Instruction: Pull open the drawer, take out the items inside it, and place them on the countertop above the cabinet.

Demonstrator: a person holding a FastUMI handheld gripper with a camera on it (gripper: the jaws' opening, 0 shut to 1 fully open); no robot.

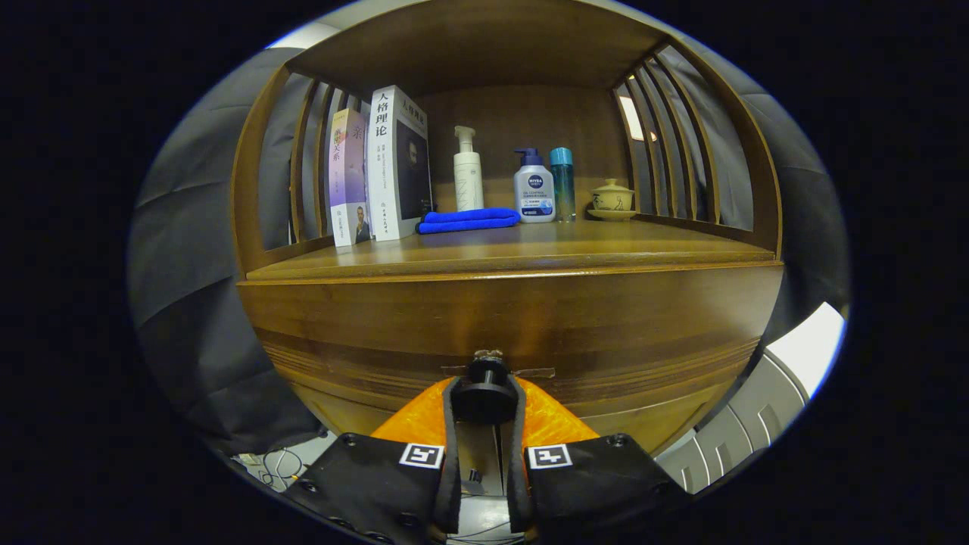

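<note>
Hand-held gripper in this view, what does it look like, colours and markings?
The hand-held gripper has two thin black fingers backed by bright orange, ridged plastic. Behind them sit two black body plates with visible screw heads, each carrying a small square black-and-white marker near its inner corner. A grey section shows between the plates.

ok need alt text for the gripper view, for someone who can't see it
The gripper has both fingers closed on the black round knob of a wooden cabinet's shut drawer. On the countertop above stand two books, a folded blue cloth, three bottles and a small lidded cup.
</note>
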